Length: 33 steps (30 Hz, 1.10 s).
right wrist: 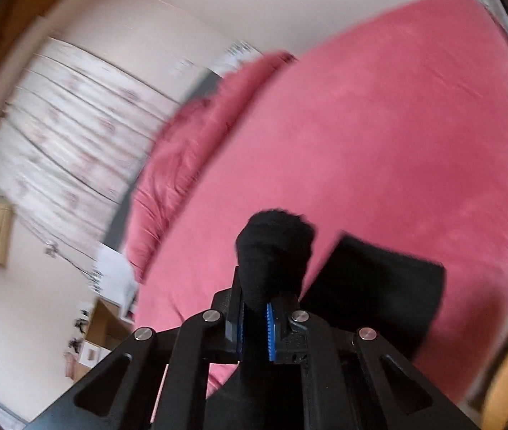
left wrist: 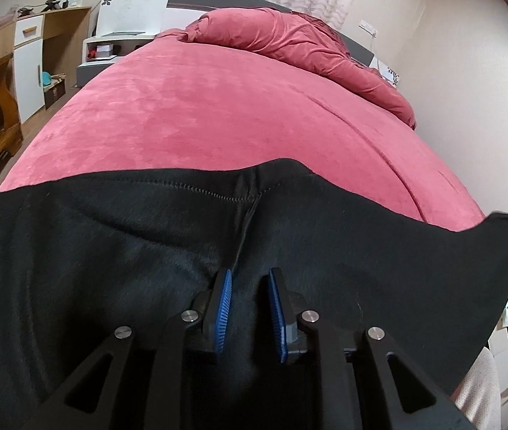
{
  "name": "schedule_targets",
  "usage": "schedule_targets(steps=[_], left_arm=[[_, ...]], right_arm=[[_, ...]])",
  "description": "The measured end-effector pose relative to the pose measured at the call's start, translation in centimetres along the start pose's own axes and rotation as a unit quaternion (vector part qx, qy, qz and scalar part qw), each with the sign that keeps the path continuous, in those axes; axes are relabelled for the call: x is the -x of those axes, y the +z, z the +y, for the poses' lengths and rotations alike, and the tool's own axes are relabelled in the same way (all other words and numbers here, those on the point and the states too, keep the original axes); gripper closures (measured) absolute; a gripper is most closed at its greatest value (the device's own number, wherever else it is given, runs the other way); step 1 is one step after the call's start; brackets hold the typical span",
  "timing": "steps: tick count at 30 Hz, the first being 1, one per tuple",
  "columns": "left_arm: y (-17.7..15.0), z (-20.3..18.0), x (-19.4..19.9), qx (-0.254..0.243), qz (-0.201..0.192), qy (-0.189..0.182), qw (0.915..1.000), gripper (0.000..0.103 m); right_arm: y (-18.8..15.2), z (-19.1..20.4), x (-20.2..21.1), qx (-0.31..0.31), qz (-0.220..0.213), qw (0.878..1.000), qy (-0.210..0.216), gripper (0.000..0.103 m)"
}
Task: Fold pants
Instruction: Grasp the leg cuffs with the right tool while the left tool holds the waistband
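Black pants (left wrist: 146, 251) hang stretched across the lower half of the left wrist view, hemmed edge on top, above a red bed (left wrist: 218, 107). My left gripper (left wrist: 250, 279) has its blue pads (left wrist: 224, 294) a little apart with the black cloth between them, pinched at a seam. In the right wrist view my right gripper (right wrist: 255, 301) is shut on a bunched end of the pants (right wrist: 275, 247); another flap of black cloth (right wrist: 379, 279) hangs to its right over the bed (right wrist: 379, 143). This view is blurred by motion.
A rumpled red duvet (left wrist: 307, 43) lies at the head of the bed by the wall. A wooden desk and white cabinet (left wrist: 28, 57) stand left of the bed. Patterned curtains (right wrist: 75, 125) hang behind the headboard.
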<state>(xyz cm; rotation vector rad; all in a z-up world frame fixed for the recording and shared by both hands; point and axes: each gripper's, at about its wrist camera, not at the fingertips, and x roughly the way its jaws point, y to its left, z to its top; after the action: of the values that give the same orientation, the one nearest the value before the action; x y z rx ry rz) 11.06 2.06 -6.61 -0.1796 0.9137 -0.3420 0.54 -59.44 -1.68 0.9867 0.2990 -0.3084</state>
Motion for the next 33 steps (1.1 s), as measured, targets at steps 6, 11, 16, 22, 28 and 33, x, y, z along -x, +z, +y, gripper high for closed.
schedule_targets(steps=[6,11,16,22,28,33], left_arm=[[-0.7,-0.2,0.3,0.004,-0.009,0.012,0.9999,0.081],[-1.1,-0.8,0.7,-0.018,-0.004,0.027,0.9995,0.078],[-2.6,-1.7,1.9,-0.037,-0.003,0.030,0.9989,0.067],[-3.8,-4.0,3.1,-0.097,-0.009,0.030,0.9948,0.060],[-4.3,-3.9,2.4,-0.096,0.003,0.030,0.9949,0.059],[-4.5,-3.9,2.8,-0.093,0.006,0.029,0.9952,0.059]], right_arm=[[-2.3,-8.1,-3.4,-0.049,0.074,0.984,-0.153,0.091],[-4.3,-10.3,-0.9,-0.131,0.033,0.987,-0.091,0.067],[-7.2,-7.5,0.8,-0.042,0.044,0.985,-0.163,0.046],[-10.0,-3.9,0.8,0.072,0.064,0.977,-0.191,0.049],[-8.9,-4.6,-2.0,0.035,0.112,0.970,-0.212,0.055],[-7.7,-4.6,-0.3,0.037,0.070,0.973,-0.216,0.096]])
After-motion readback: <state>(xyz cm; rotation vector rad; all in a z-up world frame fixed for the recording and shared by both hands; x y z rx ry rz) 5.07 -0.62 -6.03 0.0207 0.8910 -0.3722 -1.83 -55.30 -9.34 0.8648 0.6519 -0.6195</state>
